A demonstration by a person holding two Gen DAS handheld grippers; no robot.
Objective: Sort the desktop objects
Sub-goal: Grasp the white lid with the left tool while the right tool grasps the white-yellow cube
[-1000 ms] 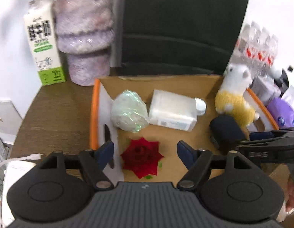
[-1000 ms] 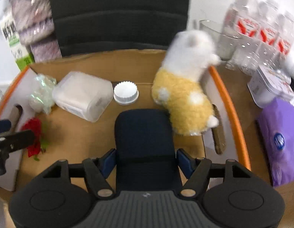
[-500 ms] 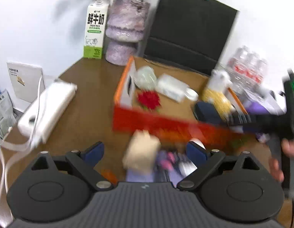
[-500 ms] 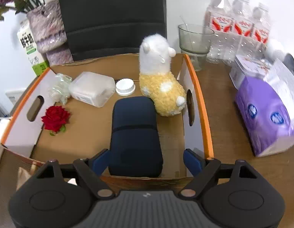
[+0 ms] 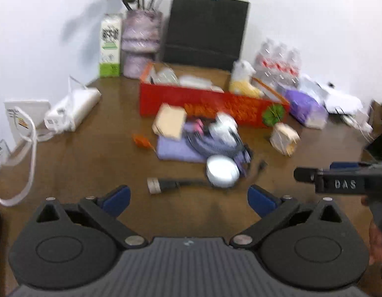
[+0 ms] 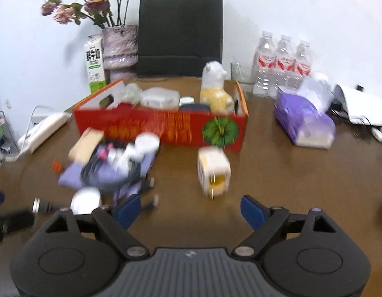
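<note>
Having drawn back from the red box point(image 6: 161, 128), left gripper point(image 5: 188, 195) and right gripper point(image 6: 191, 208) have just been opening, both spread wide and empty above the desk point(image 6: 277, 173).

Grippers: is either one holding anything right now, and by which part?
Nothing is held. The left gripper and the right gripper have both just been opening, and only bare table shows between their jaws.

A plain white wall point(image 6: 289, 5) runs behind a brown wooden table point(image 6: 277, 173). Against the wall stand a black paper bag point(image 6: 180, 32) with a clip at its handles, a mottled purple vase point(image 6: 119, 47) of dried pinkish flowers point(image 6: 92, 0) and a milk carton point(image 6: 94, 65). Light is even and bright, with soft shadows on the wall.
</note>
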